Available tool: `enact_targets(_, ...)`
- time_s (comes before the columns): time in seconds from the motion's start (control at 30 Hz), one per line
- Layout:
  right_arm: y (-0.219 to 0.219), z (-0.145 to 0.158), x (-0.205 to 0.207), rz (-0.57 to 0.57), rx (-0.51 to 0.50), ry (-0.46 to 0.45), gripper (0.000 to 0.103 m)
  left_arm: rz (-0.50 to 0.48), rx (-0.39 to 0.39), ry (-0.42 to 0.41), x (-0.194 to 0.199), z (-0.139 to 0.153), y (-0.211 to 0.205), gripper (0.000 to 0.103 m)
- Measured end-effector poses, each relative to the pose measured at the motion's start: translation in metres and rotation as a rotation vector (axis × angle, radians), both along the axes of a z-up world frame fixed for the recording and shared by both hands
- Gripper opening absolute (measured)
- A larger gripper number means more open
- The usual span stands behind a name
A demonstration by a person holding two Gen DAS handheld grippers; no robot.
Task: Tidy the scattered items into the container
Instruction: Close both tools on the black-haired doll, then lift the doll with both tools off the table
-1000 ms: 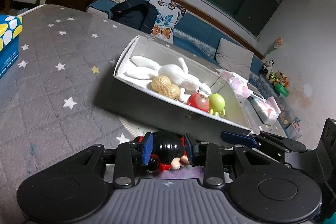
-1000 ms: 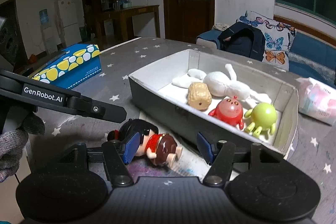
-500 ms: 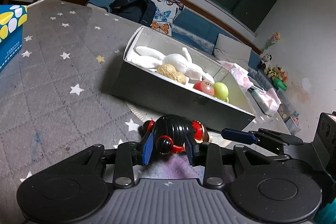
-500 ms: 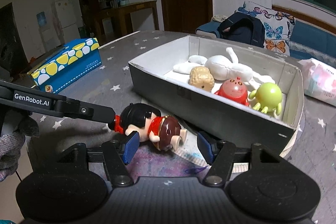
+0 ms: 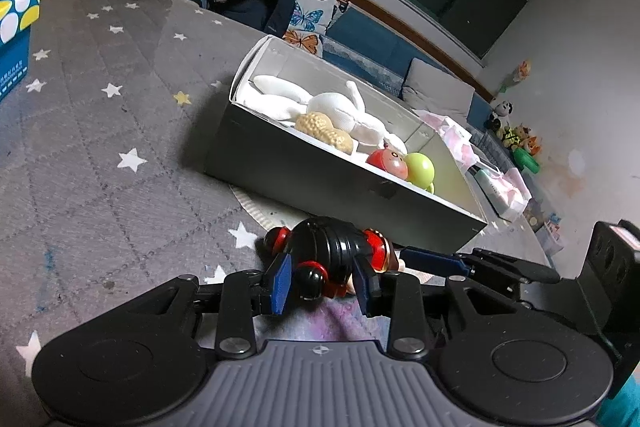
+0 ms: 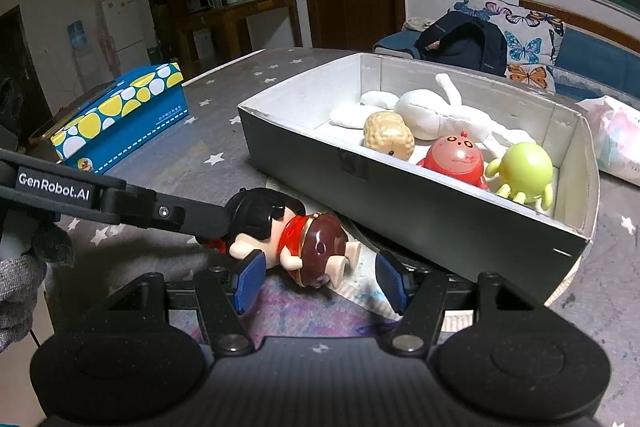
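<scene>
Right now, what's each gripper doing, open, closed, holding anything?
Left gripper: shut on the doll, gripping its black head.
Right gripper: open, holding nothing; the doll's legs lie between its jaws.

I see the doll (image 6: 288,231) lying on the table (image 6: 192,155) just in front of the box (image 6: 400,203), between my two grippers. In the box lie a plush rabbit (image 6: 428,115), a peanut toy (image 6: 388,139), a round toy (image 6: 456,159) and an octopus toy (image 6: 524,175). A tissue box (image 6: 120,119) sits far left.

A grey star-print table (image 6: 224,131) carries the open box (image 6: 400,211), a doll (image 6: 296,231) (on its side) and a blue carton (image 6: 120,119).
</scene>
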State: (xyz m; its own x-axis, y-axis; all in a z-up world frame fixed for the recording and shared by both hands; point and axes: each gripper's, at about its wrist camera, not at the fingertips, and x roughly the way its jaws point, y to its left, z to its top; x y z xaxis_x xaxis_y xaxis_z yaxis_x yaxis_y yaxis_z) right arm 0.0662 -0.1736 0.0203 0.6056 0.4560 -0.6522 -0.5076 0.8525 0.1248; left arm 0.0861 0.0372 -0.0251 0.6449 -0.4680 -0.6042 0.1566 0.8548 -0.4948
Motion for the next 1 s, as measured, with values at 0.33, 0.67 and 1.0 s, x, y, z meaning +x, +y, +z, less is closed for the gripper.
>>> enact_targets(0.33, -0.006, -0.006, 0.013, 0.005, 0.041, 0.042, 0.062, -0.009, -0.035, 0.024, 0.011, -0.003, 0.004, 0.037)
enact_targets(0.67, -0.012, -0.009, 0.021, 0.009, 0.088, 0.077, 0.062, -0.017, -0.019, 0.029, 0.015, -0.001, 0.003, 0.037)
enact_targets(1.0, -0.016, -0.010, 0.023, 0.020, 0.134, 0.102, 0.060, -0.020, 0.019, 0.026, 0.015, 0.002, -0.001, 0.037)
